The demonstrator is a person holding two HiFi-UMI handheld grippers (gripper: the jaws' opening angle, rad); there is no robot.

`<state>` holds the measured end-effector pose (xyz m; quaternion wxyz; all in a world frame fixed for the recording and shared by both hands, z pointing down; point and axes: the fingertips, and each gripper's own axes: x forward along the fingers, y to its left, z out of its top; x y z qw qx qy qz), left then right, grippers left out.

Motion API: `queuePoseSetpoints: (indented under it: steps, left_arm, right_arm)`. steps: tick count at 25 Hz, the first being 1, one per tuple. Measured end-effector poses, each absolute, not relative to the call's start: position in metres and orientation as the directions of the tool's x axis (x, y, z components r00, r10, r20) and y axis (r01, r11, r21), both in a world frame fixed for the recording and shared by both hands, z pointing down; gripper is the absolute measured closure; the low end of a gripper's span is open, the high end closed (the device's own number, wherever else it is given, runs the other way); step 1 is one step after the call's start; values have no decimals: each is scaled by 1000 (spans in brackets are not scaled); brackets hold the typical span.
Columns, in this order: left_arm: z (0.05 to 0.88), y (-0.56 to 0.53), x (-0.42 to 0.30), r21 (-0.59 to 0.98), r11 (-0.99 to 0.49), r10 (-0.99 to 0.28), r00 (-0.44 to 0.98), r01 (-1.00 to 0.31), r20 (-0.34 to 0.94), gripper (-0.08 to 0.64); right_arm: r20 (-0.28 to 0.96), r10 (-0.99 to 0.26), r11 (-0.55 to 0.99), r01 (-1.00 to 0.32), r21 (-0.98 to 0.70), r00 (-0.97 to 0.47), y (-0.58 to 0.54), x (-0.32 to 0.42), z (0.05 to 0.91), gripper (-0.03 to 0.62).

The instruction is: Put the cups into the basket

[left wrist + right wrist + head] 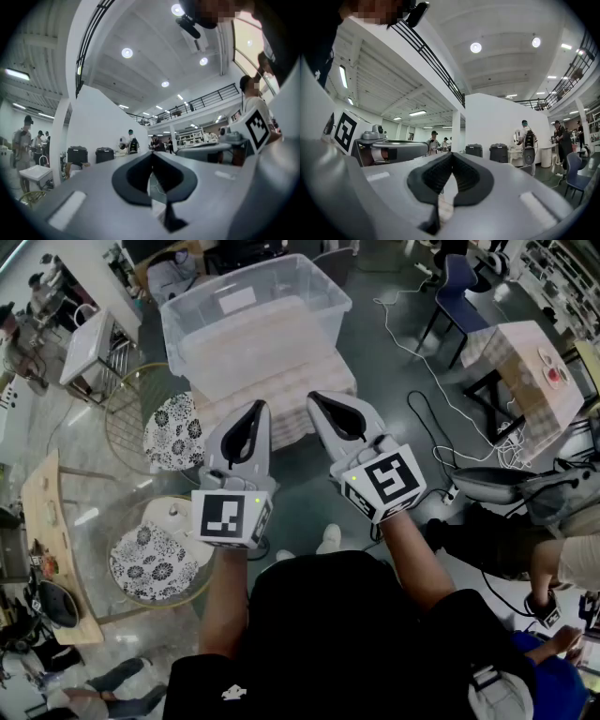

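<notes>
Since both grippers float level above the floor with nothing in them, the main danger I see is heading down unprepared. The left gripper (254,409) has its fingers pressed together, and the right gripper (318,397) is the same, tips meeting with nothing between them. If I went for a cup like this, I'd shove it rather than take it, and a shove on the round glass table (150,509) could send it off the edge. The cable (412,343) snaking across the floor could also catch a foot.

I can't pick out the cups with any certainty. A small white object (172,511) sits on that table, below and to the left of the left gripper and well apart from its fingers (possibly a cup, too small to tell). No basket is clear to me either. Straight ahead of both grippers stands a clear plastic bin (178,343).
</notes>
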<state>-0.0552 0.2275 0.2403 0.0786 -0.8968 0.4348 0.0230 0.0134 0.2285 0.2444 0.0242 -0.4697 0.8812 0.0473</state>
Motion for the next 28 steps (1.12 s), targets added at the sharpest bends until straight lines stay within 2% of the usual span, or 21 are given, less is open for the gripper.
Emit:
queuePoseSetpoints:
  steps: [28]
  left_arm:
    - [263, 191, 0, -67, -553, -830, 556, -831, -48, 555]
  right_arm:
    - [-52, -766, 641, -767, 24, -641, 192, 72, 267, 592]
